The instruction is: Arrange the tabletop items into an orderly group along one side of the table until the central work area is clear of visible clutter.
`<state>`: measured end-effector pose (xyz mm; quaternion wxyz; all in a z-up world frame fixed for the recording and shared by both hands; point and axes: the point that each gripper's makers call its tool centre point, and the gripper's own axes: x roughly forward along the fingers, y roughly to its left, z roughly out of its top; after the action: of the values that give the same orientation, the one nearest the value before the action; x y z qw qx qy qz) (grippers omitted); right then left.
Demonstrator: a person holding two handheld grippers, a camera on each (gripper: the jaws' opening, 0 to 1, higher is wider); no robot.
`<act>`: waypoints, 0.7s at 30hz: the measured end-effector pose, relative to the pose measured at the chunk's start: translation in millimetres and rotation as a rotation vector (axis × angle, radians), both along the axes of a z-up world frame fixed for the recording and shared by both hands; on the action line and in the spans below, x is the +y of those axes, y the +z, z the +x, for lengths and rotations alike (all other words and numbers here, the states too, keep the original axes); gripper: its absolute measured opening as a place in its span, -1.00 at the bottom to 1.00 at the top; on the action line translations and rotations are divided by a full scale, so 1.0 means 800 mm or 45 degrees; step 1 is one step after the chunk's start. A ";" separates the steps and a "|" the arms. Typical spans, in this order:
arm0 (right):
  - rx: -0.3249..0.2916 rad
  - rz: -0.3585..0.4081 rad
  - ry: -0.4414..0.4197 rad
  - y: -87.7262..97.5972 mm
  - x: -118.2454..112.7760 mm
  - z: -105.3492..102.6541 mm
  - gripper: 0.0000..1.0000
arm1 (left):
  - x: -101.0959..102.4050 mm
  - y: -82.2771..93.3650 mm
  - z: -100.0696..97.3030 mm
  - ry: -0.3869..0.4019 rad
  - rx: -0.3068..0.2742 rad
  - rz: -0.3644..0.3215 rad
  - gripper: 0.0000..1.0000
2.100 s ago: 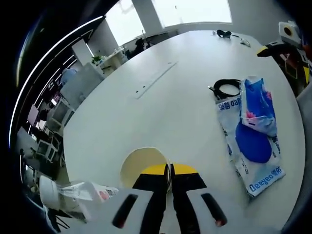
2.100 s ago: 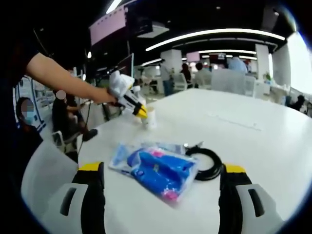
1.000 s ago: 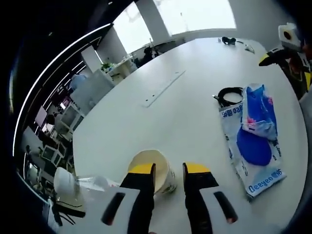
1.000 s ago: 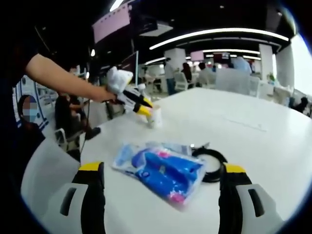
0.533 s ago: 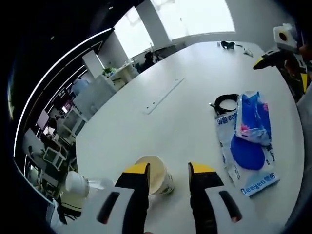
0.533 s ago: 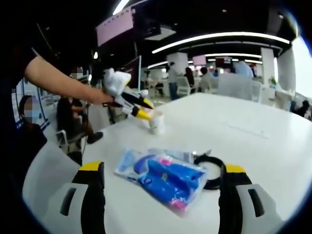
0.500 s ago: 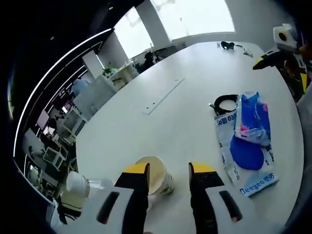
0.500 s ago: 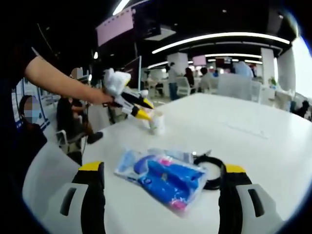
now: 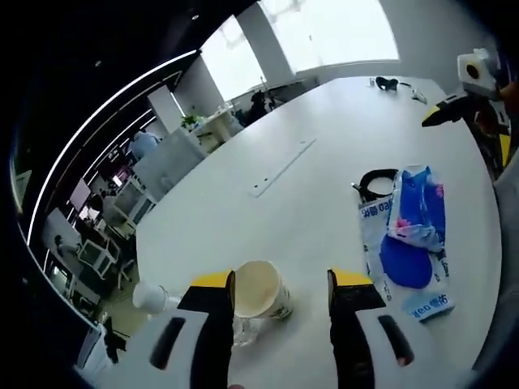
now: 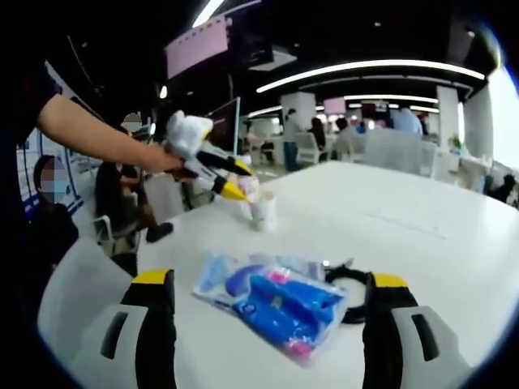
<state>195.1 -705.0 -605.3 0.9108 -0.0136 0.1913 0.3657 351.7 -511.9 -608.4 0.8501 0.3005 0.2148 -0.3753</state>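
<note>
White tabletop (image 9: pixel 268 203) runs away ahead in the left gripper view, and the left gripper (image 9: pixel 280 285) stands with its yellow-tipped jaws spread apart and nothing clamped; the paper cup (image 9: pixel 259 292) sits upright between them, touching or nearly touching the left jaw, with a clear gap to the right one. Off to the right lie the blue plastic packet (image 9: pixel 413 235) and, touching its far end, the coiled black cable (image 9: pixel 377 182). The likely trouble is the cup: it looks light and open-topped, so a sideways drift of that near jaw could tip it or skate it toward the table edge close behind. In the right gripper view the right gripper (image 10: pixel 263 320) also has its jaws wide apart and empty, the blue plastic packet (image 10: pixel 272 304) lying between and just ahead of them, the coiled black cable (image 10: pixel 353 284) against its right side. Farther off, the paper cup (image 10: pixel 261 211) stands by the other gripper's tips. Closing on the slack packet could snag the cable and drag both.
</note>
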 end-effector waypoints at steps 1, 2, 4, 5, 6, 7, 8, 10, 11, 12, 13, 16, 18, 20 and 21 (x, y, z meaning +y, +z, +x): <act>-0.002 0.005 0.000 0.001 0.001 0.000 0.91 | 0.000 0.003 -0.001 0.000 -0.005 -0.004 -0.06; -0.004 0.006 0.001 0.002 0.002 0.000 0.91 | 0.000 0.004 -0.002 0.001 -0.007 -0.006 -0.04; -0.008 0.003 0.006 0.003 0.004 -0.001 0.90 | 0.001 0.005 -0.003 0.006 -0.011 -0.006 -0.01; -0.012 -0.004 0.008 0.003 0.004 -0.001 0.90 | 0.001 0.006 -0.003 0.008 -0.010 -0.009 0.01; -0.015 -0.006 0.009 0.003 0.004 -0.001 0.89 | 0.001 0.006 -0.004 0.012 -0.010 -0.015 0.02; -0.016 -0.005 0.010 0.004 0.004 -0.001 0.89 | 0.002 0.007 -0.005 0.015 -0.011 -0.015 0.04; -0.018 -0.005 0.009 0.005 0.004 -0.001 0.89 | 0.003 0.007 -0.006 0.020 -0.012 -0.015 0.06; -0.021 -0.008 0.010 0.006 0.004 -0.002 0.88 | 0.006 0.006 -0.007 0.035 -0.004 -0.018 0.08; -0.022 -0.009 0.011 0.007 0.003 -0.002 0.88 | 0.007 0.005 -0.008 0.039 -0.001 -0.018 0.09; -0.026 -0.011 0.012 0.007 0.003 -0.002 0.88 | 0.008 0.004 -0.009 0.042 0.001 -0.018 0.09; -0.029 -0.012 0.012 0.008 0.003 -0.002 0.88 | 0.009 0.003 -0.010 0.043 0.003 -0.016 0.08; -0.026 -0.011 0.013 0.007 0.002 -0.002 0.87 | 0.012 -0.002 -0.013 0.043 0.008 -0.004 0.08; -0.023 -0.018 0.017 0.006 0.001 -0.002 0.87 | 0.013 -0.004 -0.013 0.042 0.010 0.004 0.06; -0.023 -0.025 0.024 0.006 0.001 -0.002 0.87 | 0.015 -0.006 -0.012 0.046 0.012 0.005 0.05; -0.021 -0.030 0.025 0.005 0.001 -0.002 0.87 | 0.016 -0.008 -0.011 0.049 0.015 0.003 0.04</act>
<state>193.5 -704.4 -601.5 0.9084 -0.0293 0.1878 0.3724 342.8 -499.3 -614.5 0.8555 0.2952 0.2261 -0.3605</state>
